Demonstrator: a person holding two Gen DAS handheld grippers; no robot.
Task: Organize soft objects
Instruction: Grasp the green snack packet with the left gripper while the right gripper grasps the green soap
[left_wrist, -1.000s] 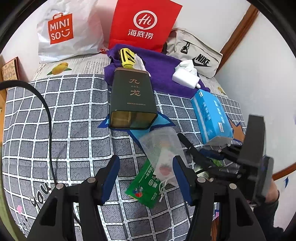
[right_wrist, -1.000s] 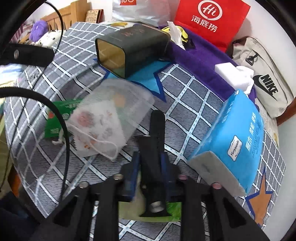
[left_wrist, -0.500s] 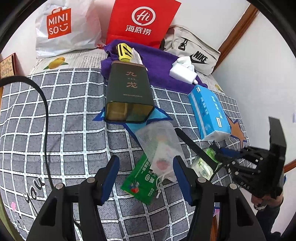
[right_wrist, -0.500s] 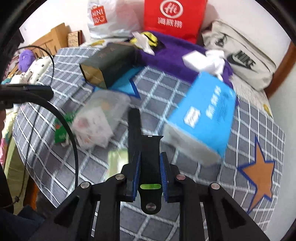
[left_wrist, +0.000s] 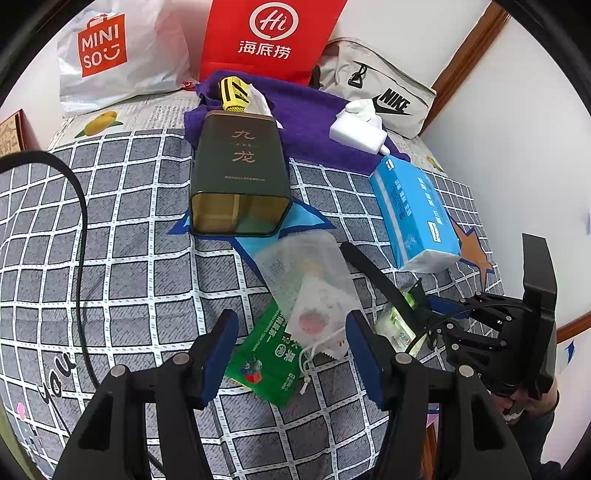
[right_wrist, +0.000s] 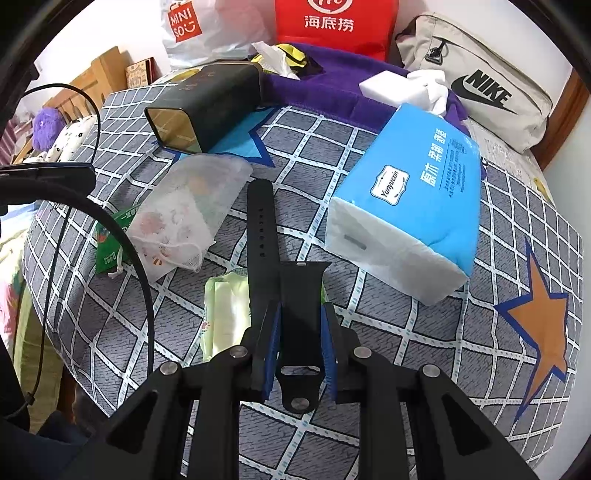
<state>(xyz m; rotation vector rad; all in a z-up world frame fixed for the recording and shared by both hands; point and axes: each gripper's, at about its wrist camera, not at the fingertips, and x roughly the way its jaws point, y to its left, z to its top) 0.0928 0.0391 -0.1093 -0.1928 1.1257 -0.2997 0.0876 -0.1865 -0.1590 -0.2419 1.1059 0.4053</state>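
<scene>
Right gripper (right_wrist: 299, 332) jaws clenched on a black watch strap (right_wrist: 260, 221), held above the bed (right_wrist: 406, 332) just beside the blue tissue pack (right_wrist: 417, 206). Left gripper (left_wrist: 291, 354) jaws released, empty, over the mesh pouch (left_wrist: 310, 280), nearer than the tissue pack.

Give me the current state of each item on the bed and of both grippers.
Right gripper: shut on the black watch strap, lifted off the bed.
Left gripper: open, nothing between its fingers, above the mesh pouch.
Dark green tin: on its side, open end facing the camera.
Mesh pouch: flat, overlapping the green packet.
Blue tissue pack: flat on the bed.
Pale green wipes pack: lying below the strap.
</scene>
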